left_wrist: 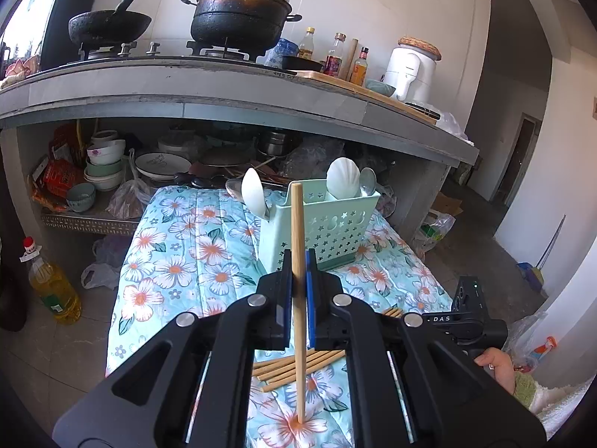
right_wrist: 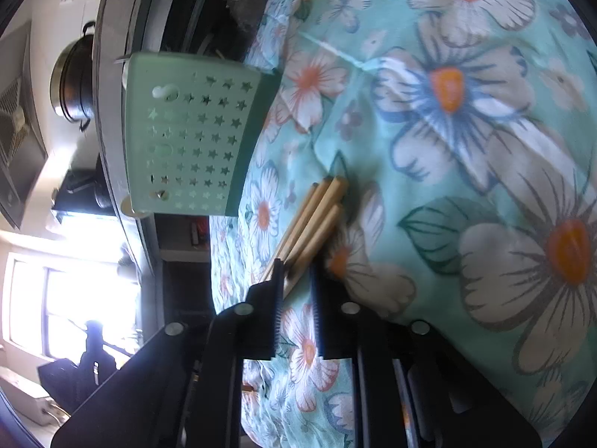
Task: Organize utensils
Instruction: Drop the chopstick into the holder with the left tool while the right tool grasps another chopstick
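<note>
While the left hand-held gripper (left_wrist: pixel 298 257) clamps one upright chopstick (left_wrist: pixel 297 231) near the green holder (left_wrist: pixel 328 220), the right hand-held gripper (right_wrist: pixel 296 267), narrowed round the loose chopsticks (right_wrist: pixel 317 216), should pinch just one.

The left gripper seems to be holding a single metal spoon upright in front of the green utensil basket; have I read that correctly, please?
Not quite: the left gripper is shut on a single wooden chopstick, not a metal spoon. The left wrist view shows it held upright in front of the green utensil basket, as you said.
</note>
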